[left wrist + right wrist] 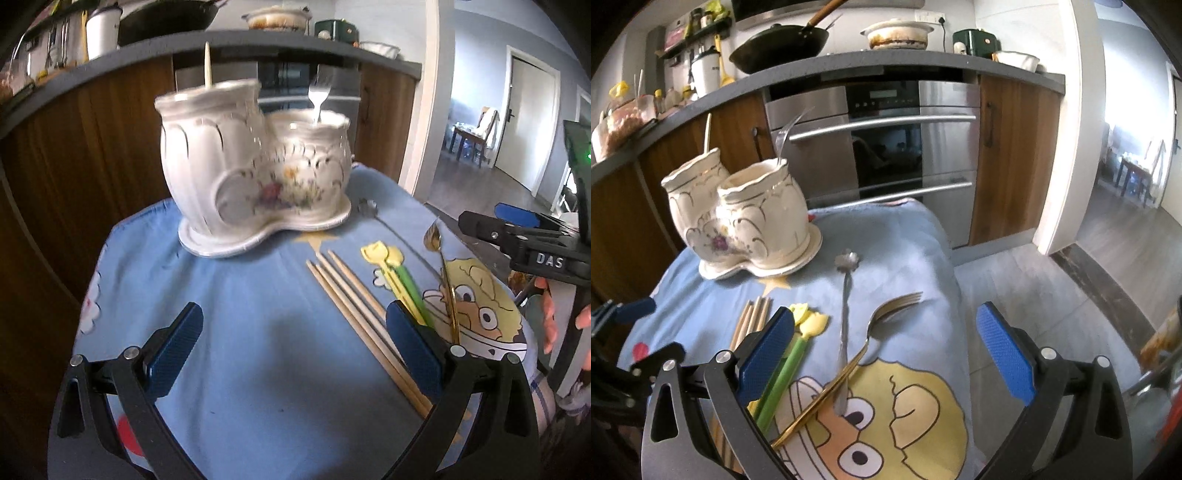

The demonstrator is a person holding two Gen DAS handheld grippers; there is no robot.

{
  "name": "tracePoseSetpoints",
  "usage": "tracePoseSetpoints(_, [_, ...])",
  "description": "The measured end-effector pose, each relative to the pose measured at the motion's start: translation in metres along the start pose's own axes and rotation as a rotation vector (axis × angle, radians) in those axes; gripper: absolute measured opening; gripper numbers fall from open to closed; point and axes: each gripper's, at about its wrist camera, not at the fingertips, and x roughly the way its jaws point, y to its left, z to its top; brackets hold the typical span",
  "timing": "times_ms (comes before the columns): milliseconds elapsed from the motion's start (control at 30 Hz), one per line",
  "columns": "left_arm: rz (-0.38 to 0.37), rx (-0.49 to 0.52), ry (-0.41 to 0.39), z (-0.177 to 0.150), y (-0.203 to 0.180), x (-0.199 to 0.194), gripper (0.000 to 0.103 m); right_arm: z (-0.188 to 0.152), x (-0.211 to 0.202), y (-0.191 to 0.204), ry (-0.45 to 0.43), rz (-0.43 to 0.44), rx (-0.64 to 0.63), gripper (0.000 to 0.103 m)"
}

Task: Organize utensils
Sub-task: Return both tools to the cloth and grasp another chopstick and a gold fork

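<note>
On top of the blue cloth point(905, 243), the fragile ceramic holder point(746, 218) is standing; chopsticks point(354, 314) are lying light and slippery, likely best pinched mid-shaft. Left gripper point(291, 354) and right gripper point(886, 354) are both hovering spread, empty.

A white floral two-pot ceramic holder point(746, 218) stands upright, holding one chopstick point(207, 64) and a silver fork point(318, 94). Wooden chopsticks point(354, 306), a yellow-green utensil point(790, 350), a silver spoon point(845, 314) and a gold fork point(864, 347) lie flat nearby, the gold fork's handle crossing the silver spoon's.
</note>
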Motion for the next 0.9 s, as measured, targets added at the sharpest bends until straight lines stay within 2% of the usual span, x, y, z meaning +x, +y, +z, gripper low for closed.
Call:
tracePoseSetpoints(233, [0.009, -0.018, 0.073, -0.007, -0.005, 0.015, 0.097, -0.008, 0.007, 0.003, 0.028, 0.009, -0.004, 0.098])
tracePoseSetpoints(433, [0.014, -0.022, 0.144, -0.015, -0.01, 0.027, 0.093, -0.01, 0.007, 0.002, 0.027, 0.011, 0.002, 0.098])
tracePoseSetpoints(633, [0.023, -0.024, 0.158, -0.014, -0.013, 0.029, 0.091, -0.012, 0.011, 0.0, 0.038, 0.0, 0.007, 0.098])
tracePoseSetpoints(733, [0.015, -0.046, 0.163, -0.012, -0.012, 0.028, 0.083, -0.012, 0.012, -0.002, 0.043, -0.003, 0.008, 0.098])
tracePoseSetpoints(900, [0.033, -0.018, 0.161, -0.011, -0.017, 0.027, 0.08, -0.012, 0.013, 0.001, 0.043, 0.0, -0.004, 0.098])
